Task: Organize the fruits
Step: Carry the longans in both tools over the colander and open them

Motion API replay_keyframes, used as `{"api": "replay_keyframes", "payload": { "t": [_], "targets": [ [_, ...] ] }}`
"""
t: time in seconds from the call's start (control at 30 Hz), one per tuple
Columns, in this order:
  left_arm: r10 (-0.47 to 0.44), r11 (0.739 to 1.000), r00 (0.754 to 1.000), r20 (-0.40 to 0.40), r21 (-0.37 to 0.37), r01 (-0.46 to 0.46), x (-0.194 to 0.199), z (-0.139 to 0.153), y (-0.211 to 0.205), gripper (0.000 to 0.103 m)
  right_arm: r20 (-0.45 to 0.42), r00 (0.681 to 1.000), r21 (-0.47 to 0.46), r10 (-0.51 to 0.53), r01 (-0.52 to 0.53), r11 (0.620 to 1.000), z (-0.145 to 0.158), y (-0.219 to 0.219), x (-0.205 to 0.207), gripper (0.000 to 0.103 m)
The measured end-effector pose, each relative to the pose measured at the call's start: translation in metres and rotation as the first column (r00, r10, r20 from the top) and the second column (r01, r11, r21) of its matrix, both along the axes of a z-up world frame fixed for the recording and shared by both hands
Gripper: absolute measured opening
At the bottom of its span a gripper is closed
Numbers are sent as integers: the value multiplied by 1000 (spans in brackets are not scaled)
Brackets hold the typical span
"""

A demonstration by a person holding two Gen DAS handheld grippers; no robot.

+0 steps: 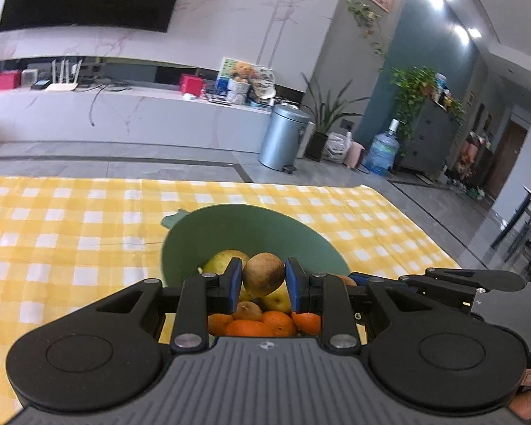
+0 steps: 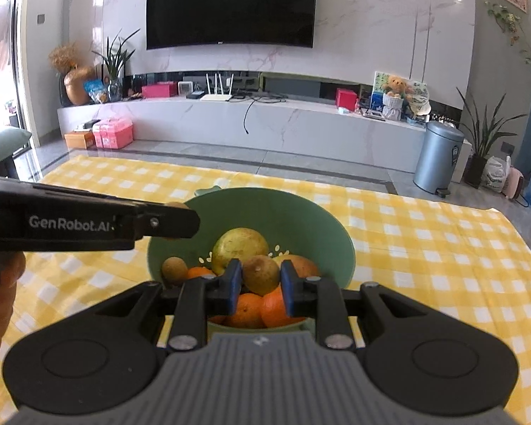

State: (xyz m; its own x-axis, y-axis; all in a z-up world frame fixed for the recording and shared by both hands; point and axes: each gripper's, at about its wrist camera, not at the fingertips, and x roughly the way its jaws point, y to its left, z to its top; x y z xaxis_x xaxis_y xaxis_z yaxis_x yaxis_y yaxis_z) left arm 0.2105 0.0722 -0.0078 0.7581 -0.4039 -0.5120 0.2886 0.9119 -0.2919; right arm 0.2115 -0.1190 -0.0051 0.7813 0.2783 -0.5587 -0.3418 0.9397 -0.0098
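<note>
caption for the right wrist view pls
Right gripper holds a brown kiwi above a green bowl of fruit.

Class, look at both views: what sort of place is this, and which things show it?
Probably a home living room: a wall-mounted television above a long marble media console, with potted plants nearby.

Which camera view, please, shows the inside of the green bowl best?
The right wrist view: the green bowl shows nearly its whole rim, with pear and oranges inside. The left wrist view hides the bowl's near half behind its hand-held gripper.
</note>
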Motion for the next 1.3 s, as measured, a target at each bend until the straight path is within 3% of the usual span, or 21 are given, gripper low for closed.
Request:
{"api": "replay_keyframes", "payload": {
  "t": [0.4,0.77,1.03,1.23,1.3],
  "targets": [
    [65,998,996,-59,26,-63,14,-23,3,29,-66,998,-39,23,-25,999,-17,15,33,20],
    [52,997,992,-111,60,-45,18,-33,-1,29,-114,993,-57,40,-47,997,-31,22,46,20],
    [36,997,994,-101,67,-30,17,-34,-2,30,-111,993,-82,48,-57,995,-32,26,42,20],
    [45,998,997,-68,52,-42,14,-29,2,47,-88,995,-93,49,-57,994,-29,26,39,22],
    [53,998,997,-51,37,-51,12,-25,4,47,-72,996,-93,48,-54,994,-27,26,38,35]
  ]
}}
